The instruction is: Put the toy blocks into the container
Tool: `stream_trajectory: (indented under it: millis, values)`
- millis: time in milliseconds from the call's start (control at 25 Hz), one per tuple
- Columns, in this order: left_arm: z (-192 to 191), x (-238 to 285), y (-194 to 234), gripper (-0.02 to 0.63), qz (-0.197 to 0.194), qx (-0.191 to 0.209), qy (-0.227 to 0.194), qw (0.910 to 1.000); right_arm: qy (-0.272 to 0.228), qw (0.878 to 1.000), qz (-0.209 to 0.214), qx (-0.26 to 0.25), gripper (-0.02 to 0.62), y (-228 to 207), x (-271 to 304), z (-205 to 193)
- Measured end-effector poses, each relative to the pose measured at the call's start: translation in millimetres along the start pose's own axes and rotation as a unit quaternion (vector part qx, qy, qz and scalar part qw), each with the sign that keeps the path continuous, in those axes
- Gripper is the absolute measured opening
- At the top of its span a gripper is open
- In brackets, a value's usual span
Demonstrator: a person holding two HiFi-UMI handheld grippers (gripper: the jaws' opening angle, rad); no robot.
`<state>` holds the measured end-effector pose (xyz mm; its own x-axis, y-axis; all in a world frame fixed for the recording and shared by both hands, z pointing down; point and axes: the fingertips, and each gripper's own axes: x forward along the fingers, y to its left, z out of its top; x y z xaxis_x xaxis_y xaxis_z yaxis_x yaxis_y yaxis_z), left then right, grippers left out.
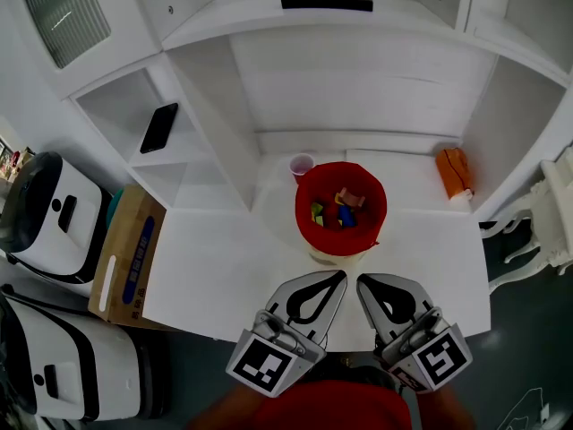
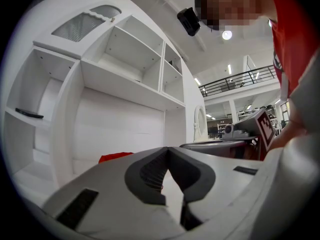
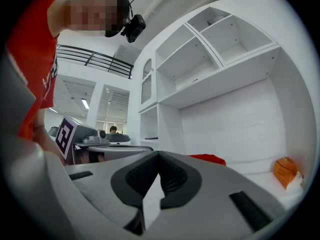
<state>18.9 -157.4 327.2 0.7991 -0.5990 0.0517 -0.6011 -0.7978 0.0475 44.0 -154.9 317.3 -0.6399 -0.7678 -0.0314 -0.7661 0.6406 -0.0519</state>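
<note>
Down at the near edge of the white table (image 1: 224, 267), grey left gripper (image 1: 341, 278) and grey right gripper (image 1: 363, 281) side by side, jaws of both clenched on nothing. Just beyond, mid-table, round red container (image 1: 305, 227) with coloured toy blocks (image 1: 340, 211) already inside. No loose block in sight, so probably done: best to hold level, clear of the rim. Small pink cup (image 1: 302, 165) just behind.

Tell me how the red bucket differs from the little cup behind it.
The round red plastic bucket is far wider than the small pale pink cup. The bucket holds coloured toy blocks; the cup looks empty. Both are round, open-topped and upright on the white desk.
</note>
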Motion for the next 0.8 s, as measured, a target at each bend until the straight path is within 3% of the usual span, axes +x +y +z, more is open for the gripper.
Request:
stream_trajectory:
  millis: [800]
  values:
    - [0.6, -0.7, -9.2, 0.017, -0.004, 0.002, 0.001, 1.0000, 0.009, 1.000, 0.006, 0.004, 0.000, 1.7, -7.9, -2.0]
